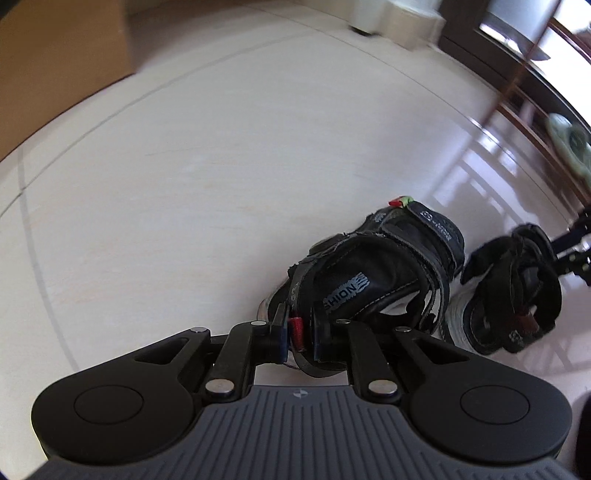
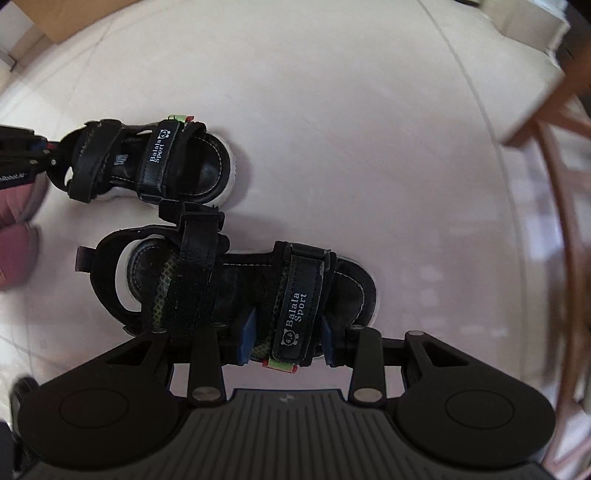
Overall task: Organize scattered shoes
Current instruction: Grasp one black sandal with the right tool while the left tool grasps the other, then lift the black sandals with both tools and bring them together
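Note:
Two small black sandals with white soles lie on a pale tiled floor. My left gripper (image 1: 299,332) is shut on the heel strap of one sandal (image 1: 373,273), which points away from me. The other sandal (image 1: 513,291) sits just to its right. In the right wrist view my right gripper (image 2: 288,339) is shut on the front "Balala Sport" strap of the nearer sandal (image 2: 229,280). The left-held sandal (image 2: 147,162) lies just beyond it, with the left gripper (image 2: 48,153) at its heel.
A brown cardboard box (image 1: 62,55) stands at the far left. A wooden rack (image 1: 532,96) with a pale green shoe (image 1: 569,144) is at the right. A white object (image 1: 391,18) stands at the back. Pink slippers (image 2: 14,229) lie at the left.

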